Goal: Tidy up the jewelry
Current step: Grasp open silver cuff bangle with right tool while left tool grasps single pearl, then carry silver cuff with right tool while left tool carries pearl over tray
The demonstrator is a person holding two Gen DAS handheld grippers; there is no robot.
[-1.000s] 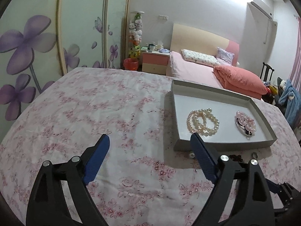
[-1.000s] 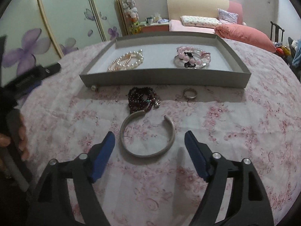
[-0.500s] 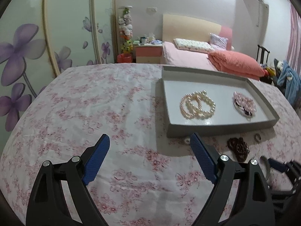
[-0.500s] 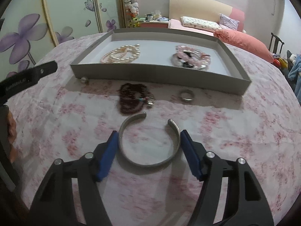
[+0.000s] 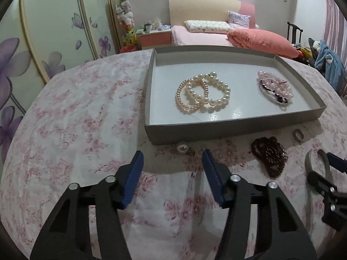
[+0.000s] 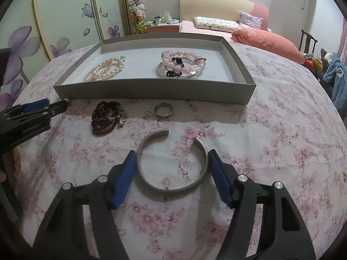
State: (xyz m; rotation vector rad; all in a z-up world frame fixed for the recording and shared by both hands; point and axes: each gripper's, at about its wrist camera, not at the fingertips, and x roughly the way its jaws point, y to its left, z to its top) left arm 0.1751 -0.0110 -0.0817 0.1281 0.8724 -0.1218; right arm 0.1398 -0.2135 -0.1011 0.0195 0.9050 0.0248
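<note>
Bangle (image 6: 171, 164) is lying flat on the floral cloth (image 6: 271, 130), bracketed by the spread pads of the right gripper (image 6: 171, 177) — not yet pinched. Metal, stiff and probably slick, so it's best squeezed across its closed curve. Left gripper (image 5: 173, 175) is held apart, empty.

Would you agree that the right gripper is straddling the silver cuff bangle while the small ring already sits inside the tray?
Not quite: the right wrist view shows the small ring on the tablecloth before the tray. The right gripper does straddle the silver cuff bangle.
</note>
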